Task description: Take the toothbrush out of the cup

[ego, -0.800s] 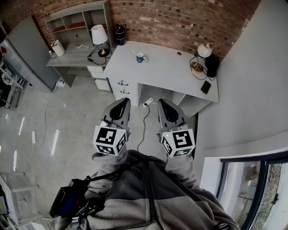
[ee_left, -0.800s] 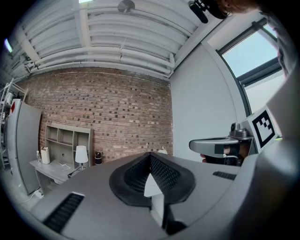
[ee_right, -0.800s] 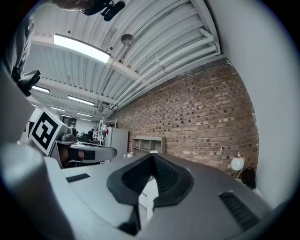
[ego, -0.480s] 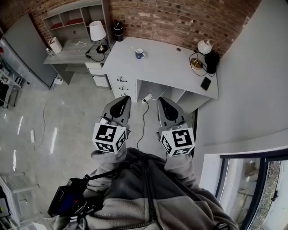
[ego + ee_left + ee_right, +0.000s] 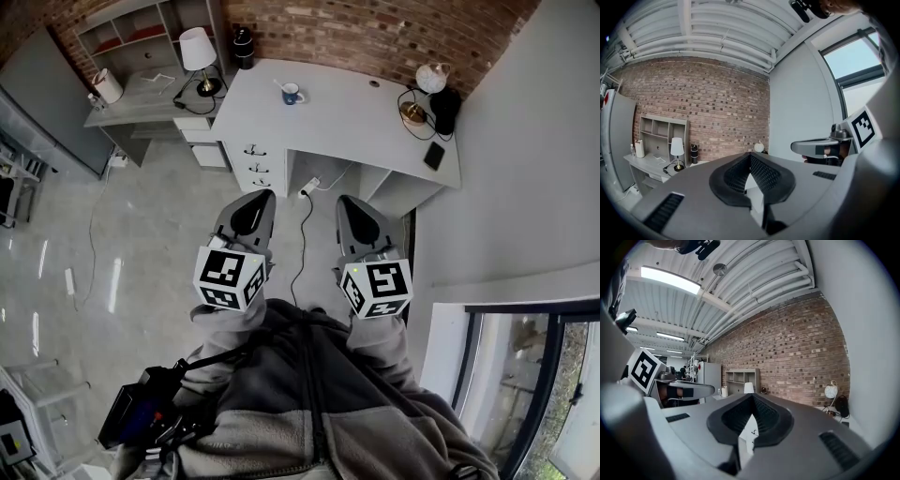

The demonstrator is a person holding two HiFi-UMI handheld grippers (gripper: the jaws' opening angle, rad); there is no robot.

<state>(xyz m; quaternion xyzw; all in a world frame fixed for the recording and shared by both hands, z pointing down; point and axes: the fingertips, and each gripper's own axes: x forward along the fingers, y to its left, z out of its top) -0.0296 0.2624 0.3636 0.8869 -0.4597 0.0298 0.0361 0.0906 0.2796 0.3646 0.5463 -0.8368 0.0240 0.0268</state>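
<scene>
A blue cup [image 5: 292,95] stands on the white desk [image 5: 356,127] far ahead, with a toothbrush [image 5: 281,86] leaning out of it to the left. My left gripper [image 5: 260,195] and right gripper [image 5: 344,200] are held side by side over the floor, well short of the desk. Both point level toward it and both are shut on nothing. In the left gripper view its jaws [image 5: 750,155] meet at the tip, and the right gripper [image 5: 813,146] shows beside it. The right gripper view shows its own tip [image 5: 752,398] likewise closed. The cup is hidden in both gripper views.
A table lamp [image 5: 198,52] and a shelf unit [image 5: 141,33] stand on a lower side desk at the left. A black bottle [image 5: 244,47], a globe lamp [image 5: 430,82] and a phone [image 5: 433,155] lie on the white desk. A cable [image 5: 302,246] trails over the floor below the drawers [image 5: 258,172].
The desk and cup have slid a little upward in the head view. Both grippers keep their side-by-side pose, shut, with hardly any shift.
</scene>
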